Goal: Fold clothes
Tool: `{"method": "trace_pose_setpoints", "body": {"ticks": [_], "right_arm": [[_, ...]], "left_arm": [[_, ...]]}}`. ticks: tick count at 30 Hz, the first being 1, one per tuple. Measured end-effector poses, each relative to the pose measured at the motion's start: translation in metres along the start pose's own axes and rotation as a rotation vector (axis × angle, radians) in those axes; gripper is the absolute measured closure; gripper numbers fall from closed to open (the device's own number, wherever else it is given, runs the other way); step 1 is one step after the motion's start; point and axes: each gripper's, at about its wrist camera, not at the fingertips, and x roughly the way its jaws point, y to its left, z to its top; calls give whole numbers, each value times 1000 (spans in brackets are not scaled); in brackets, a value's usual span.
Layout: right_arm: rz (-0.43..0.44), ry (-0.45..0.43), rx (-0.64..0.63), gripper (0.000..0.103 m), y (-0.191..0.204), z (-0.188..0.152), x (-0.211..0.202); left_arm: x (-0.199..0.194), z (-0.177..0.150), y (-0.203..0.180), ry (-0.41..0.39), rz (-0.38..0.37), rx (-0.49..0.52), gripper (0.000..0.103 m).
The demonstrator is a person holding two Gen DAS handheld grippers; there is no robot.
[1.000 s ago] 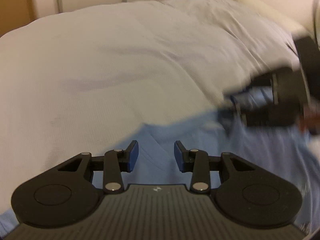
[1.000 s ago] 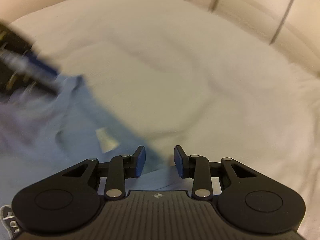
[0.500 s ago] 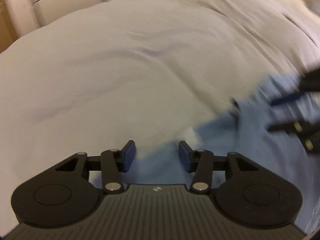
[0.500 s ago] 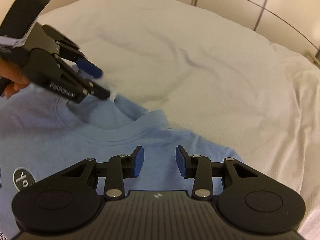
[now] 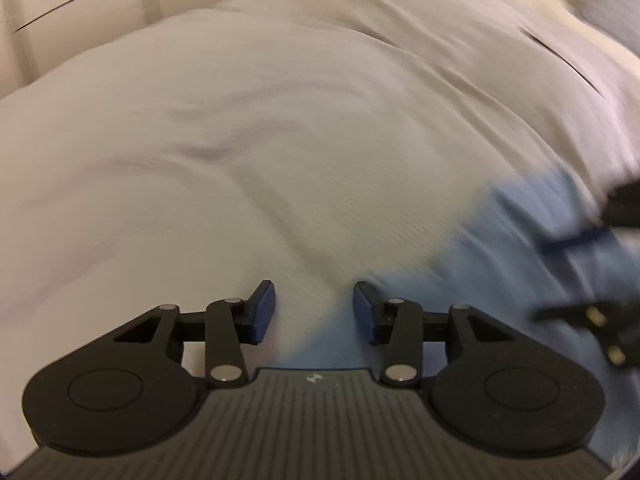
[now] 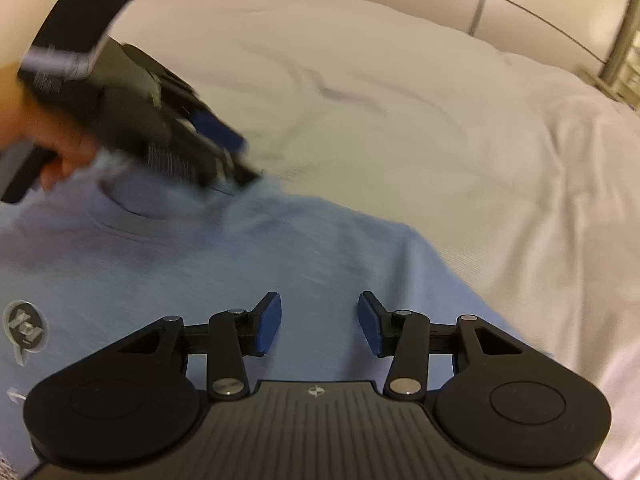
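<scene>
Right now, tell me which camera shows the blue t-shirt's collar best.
The right wrist view: the blue t-shirt lies spread there, its collar visible beside the left tool. The left wrist view shows only a blurred edge of the shirt, no collar.

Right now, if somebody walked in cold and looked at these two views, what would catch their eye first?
The light blue T-shirt spread across the white bedding stands out at once, its neckline toward the upper left of the right wrist view and a small round logo at the left edge. Next is the left gripper, blurred, with its tips at the collar. The right gripper hangs open over the shirt's shoulder area.
</scene>
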Motion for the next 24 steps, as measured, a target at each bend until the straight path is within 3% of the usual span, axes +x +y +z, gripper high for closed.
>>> {"method": "trace_pose_setpoints", "body": {"ticks": [7, 11, 14, 18, 24], "right_arm": [[-73, 70, 133, 53, -49, -36, -10], [-206, 158, 173, 53, -64, -59, -24], [-237, 166, 232, 53, -67, -68, -54], [-175, 142, 246, 53, -42, -70, -107], [-31, 118, 183, 53, 58, -40, -153]], "left_arm": [[-63, 0, 45, -54, 154, -133, 67], [-125, -34, 59, -10, 246, -155, 67], [-178, -68, 67, 41, 308, -195, 66], [-250, -113, 77, 109, 391, -249, 64], [-345, -175, 84, 155, 449, -313, 59]]}}
